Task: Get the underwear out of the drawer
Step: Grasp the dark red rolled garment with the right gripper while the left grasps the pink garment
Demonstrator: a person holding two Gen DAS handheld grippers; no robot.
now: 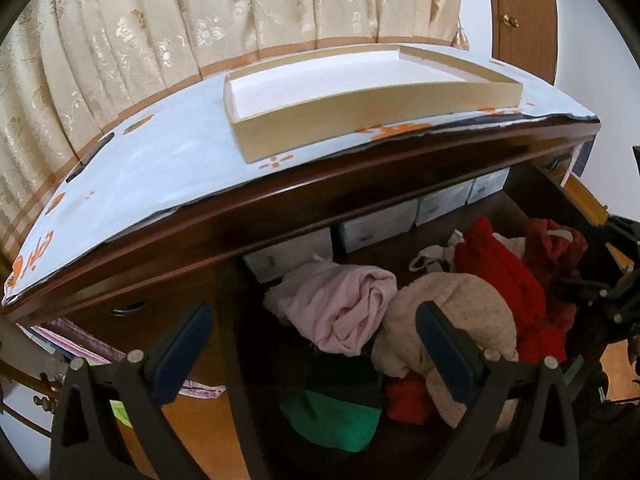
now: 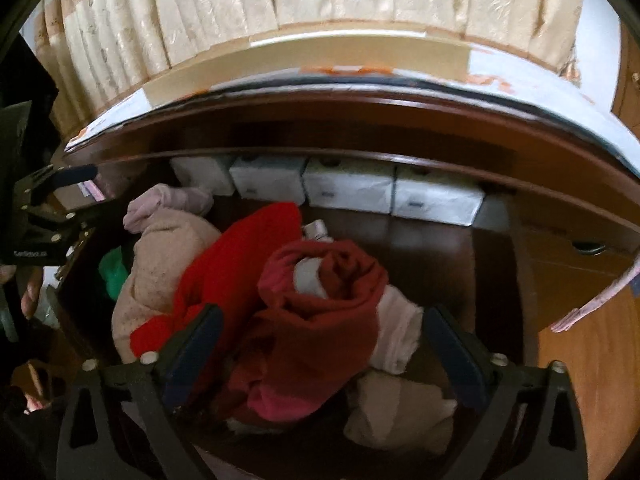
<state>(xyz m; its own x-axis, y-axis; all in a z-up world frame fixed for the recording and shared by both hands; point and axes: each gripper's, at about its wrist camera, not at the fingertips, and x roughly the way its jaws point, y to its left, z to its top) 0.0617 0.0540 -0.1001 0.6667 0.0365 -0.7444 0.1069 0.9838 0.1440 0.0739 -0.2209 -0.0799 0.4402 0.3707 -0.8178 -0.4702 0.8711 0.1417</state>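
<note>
An open dark wooden drawer holds a pile of underwear. In the left wrist view I see a pale pink piece, a beige dotted piece, a bright red piece and a green piece. My left gripper is open above the pink piece, holding nothing. In the right wrist view a dark red piece lies between the open fingers of my right gripper, with the bright red piece and beige piece to its left. The left gripper shows at the left edge.
A shallow cream tray stands on the dresser top, which is covered by a white cloth with orange marks. White boxes line the drawer's back. Curtains hang behind. A second drawer is at the right.
</note>
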